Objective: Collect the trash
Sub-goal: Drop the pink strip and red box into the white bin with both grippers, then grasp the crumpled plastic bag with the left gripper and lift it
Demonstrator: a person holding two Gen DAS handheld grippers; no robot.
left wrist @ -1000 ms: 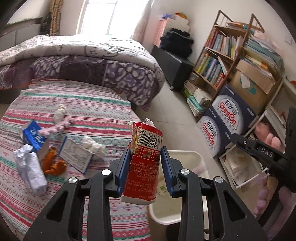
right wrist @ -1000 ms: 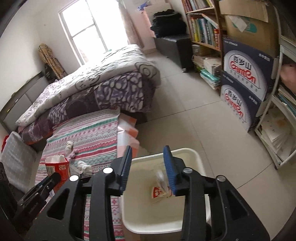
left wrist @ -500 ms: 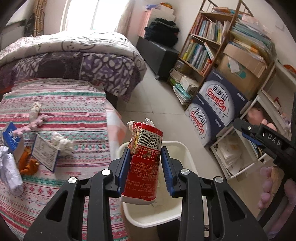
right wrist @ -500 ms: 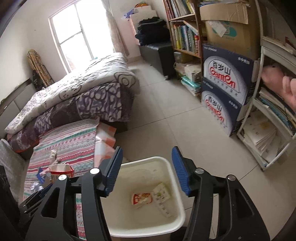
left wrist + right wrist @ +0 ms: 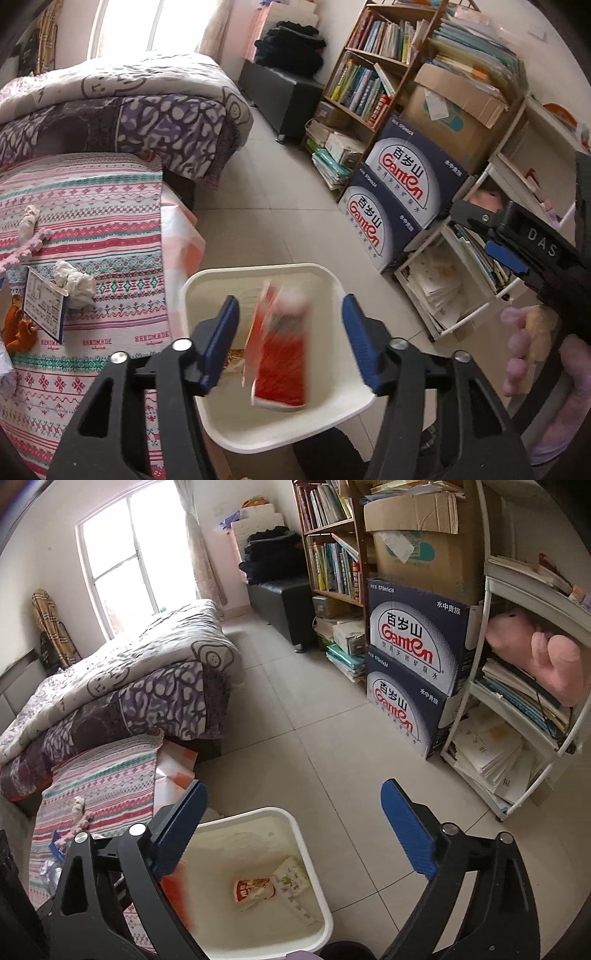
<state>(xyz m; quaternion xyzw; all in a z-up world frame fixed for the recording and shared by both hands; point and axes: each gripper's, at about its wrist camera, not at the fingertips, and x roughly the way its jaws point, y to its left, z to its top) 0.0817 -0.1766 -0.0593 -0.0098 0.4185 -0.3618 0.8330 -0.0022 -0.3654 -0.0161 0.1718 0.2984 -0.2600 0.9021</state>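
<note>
carton, red and blurred, sits between the blue pads of the left tongs but touches neither of them; those jaws have just been opening and stand spread, the carton loose in the gap and over the white bin. from the right wrist camera the same carton shows as an orange-red smear at the bin's near-left wall, at about eight o'clock, just behind the left finger of the right tongs. the right tongs have also just been opening and now gape wide with nothing between them, poised over the bin's rim. on the bin floor lie a small orange-and-white wrapper and, touching it at three o'clock, a pale printed wrapper. at nine o'clock of the bin, in the left view, a striped patterned cloth carries a crumpled white tissue and a blue-edged card. farther off, at one to two o'clock, two stacked blue boxes stand against a bookshelf.
</note>
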